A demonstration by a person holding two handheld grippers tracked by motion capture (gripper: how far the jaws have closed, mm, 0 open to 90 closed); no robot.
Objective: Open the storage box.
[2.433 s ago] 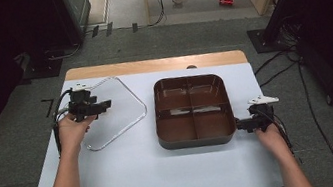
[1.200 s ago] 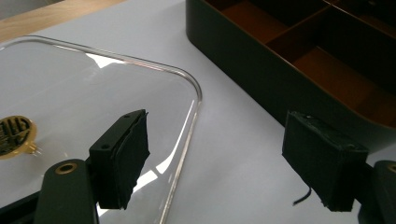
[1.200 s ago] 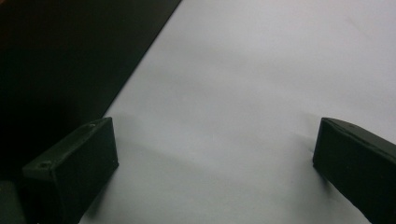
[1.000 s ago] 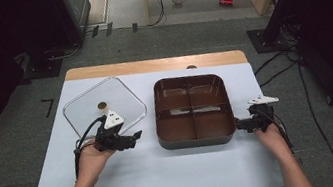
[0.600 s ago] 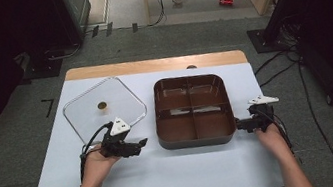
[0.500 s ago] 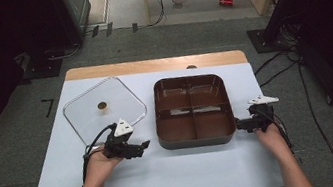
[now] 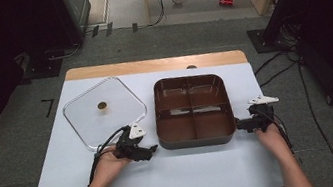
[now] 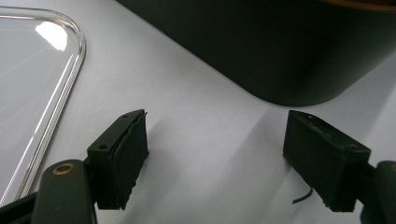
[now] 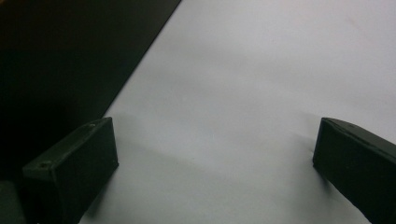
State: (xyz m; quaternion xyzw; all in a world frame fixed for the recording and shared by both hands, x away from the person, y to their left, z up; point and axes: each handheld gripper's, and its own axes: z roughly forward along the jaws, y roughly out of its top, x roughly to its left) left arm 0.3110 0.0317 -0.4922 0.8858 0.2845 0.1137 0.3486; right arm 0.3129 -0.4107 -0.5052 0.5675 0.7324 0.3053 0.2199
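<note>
Tray (image 7: 197,138) sits between the wide, empty left tool (image 7: 152,151) and right tool (image 7: 238,125), seemingly untouched.

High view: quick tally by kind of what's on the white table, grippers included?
Brown four-compartment tray: 1
Clear lid: 1
Grippers: 2, left gripper and right gripper, both open with nothing between the jaws
Total: 4

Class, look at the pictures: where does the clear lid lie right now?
In the high view, the clear lid lies flat on the table's left half, beside the brown four-compartment tray, with the left gripper near its front corner.
</note>
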